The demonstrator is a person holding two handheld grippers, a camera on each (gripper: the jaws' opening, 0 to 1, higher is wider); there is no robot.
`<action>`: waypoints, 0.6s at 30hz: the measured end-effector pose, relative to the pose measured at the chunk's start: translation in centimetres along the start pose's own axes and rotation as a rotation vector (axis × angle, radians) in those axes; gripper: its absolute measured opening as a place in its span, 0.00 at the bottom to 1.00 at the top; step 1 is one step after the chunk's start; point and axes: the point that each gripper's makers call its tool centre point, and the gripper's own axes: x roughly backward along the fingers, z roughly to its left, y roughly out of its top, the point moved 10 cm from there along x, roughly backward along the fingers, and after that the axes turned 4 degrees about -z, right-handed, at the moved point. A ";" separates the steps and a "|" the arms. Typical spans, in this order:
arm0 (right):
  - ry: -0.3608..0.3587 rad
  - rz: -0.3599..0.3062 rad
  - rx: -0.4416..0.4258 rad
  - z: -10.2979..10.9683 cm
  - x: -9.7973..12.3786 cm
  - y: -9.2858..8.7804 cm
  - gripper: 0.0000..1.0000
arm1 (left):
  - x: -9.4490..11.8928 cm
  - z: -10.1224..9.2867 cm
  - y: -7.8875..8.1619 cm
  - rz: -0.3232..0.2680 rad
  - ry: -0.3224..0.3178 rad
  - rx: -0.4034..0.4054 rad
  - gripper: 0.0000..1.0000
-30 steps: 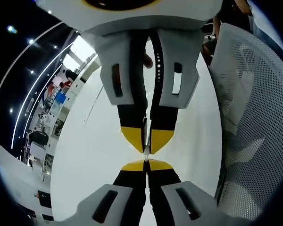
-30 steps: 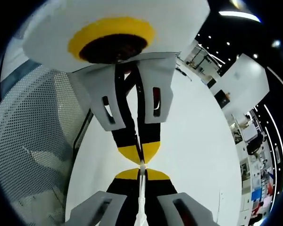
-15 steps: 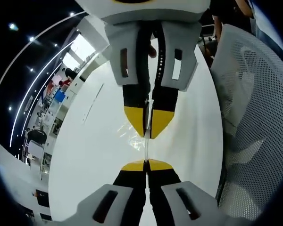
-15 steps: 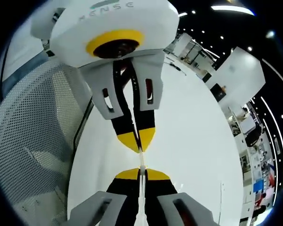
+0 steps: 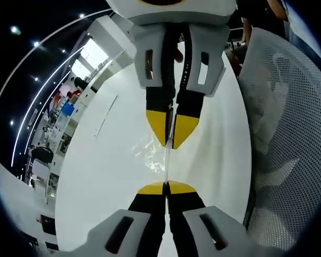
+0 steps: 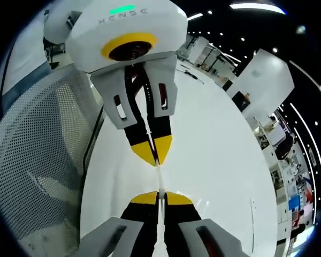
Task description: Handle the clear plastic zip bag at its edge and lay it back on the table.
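Zip bag (image 5: 161, 160) pinched between both tools.

I see a white table (image 5: 101, 176) below, its bare top (image 6: 219, 160) broad and glossy. A white perforated mesh chair back (image 5: 289, 134) stands just beside its edge (image 6: 37, 160). Beyond, a dark ceiling carries spot lights (image 5: 13, 31) and a strip light (image 6: 254, 6); white partitions (image 6: 262, 80) stand behind.

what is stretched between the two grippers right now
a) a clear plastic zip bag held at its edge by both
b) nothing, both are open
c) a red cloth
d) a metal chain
a: the left gripper and right gripper are both shut on the edge of the clear plastic zip bag, above the white table.
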 end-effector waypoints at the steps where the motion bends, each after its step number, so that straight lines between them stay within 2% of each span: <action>1: -0.003 0.002 0.000 0.0 0.1 -0.1 0.00 | 0.0 -0.1 0.0 0.001 0.000 -0.001 0.00; 18: -0.029 0.015 -0.037 0.5 1.7 -0.7 0.00 | 0.0 -0.2 0.8 0.006 -0.001 -0.008 0.00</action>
